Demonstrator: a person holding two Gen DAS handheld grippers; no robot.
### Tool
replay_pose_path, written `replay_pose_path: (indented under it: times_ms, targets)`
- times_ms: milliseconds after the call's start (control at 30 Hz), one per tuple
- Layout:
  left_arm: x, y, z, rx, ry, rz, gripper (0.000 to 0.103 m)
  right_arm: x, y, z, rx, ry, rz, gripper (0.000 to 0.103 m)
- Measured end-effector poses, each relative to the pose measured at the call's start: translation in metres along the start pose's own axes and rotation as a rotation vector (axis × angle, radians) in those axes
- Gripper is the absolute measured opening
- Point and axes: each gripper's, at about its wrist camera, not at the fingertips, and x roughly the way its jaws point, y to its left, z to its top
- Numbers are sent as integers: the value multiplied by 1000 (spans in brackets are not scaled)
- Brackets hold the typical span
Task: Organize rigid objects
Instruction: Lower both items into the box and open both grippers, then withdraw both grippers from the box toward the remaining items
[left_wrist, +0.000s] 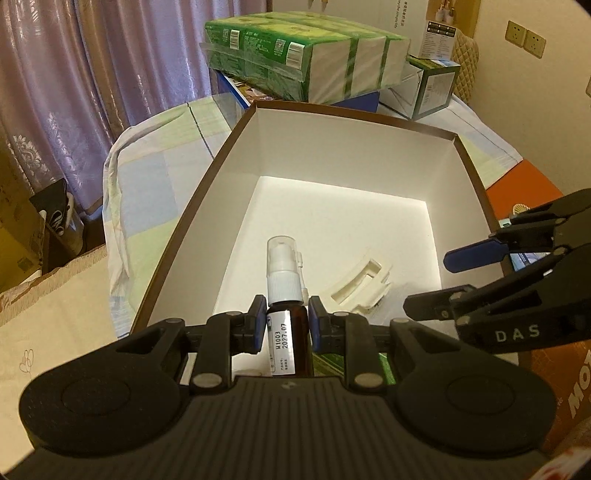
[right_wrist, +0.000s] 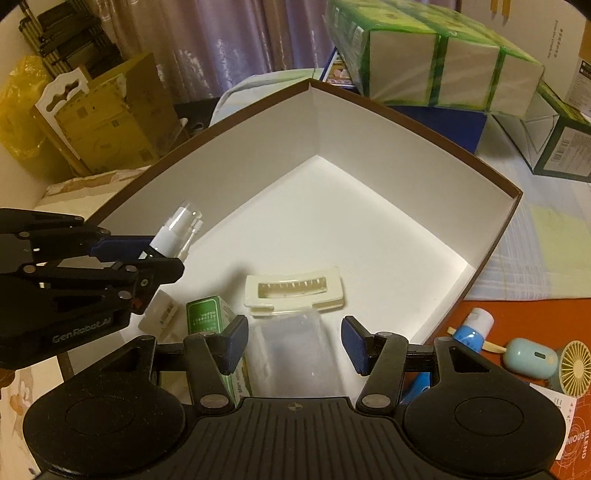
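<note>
Over the box (left_wrist: 236, 136): left gripper (left_wrist: 287, 325) clamped on spray bottle (left_wrist: 284, 273), right gripper (right_wrist: 293, 345) around clear case (right_wrist: 291, 354), contact unclear. Placing step; next, lower and release.

Bottle label (left_wrist: 286, 341) reads "M1003 2027.07" (right tongs (left_wrist: 443, 284): "DAS").

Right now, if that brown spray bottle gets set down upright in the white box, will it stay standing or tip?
The spray bottle, pinched between the left gripper's fingers, looks tall and narrow with a pump and clear cap on top, so it probably tips easily. Its round body would likely roll if laid flat. The box floor looks smooth, so it may slide.
</note>
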Motion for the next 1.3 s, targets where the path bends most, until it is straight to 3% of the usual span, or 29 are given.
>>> replay_pose_path:
  times_ms: [100,167,200,567,1033,1300]
  targets:
    - [4,0,1,7,-4,2,21,-1,0,0,1,-1,-3,53]
    - [6,-1,2,8,-2,28,41,-3,0,-1,-3,-1,-3,53]
    - [6,-1,2,7,2,41,44,-3,1,0,-4,-2,-1,53]
    - [-9,0,-2,-35,15,29,45,-15,5,-5,-43,-21,42,63]
    - [-35,-11,-7,-100,-2,31,47,-34,5,-15,-51,-55,55,64]
    - [-55,-27,-11,-111,-33,45,54,-59,2,-29,-48,-116,79,64]
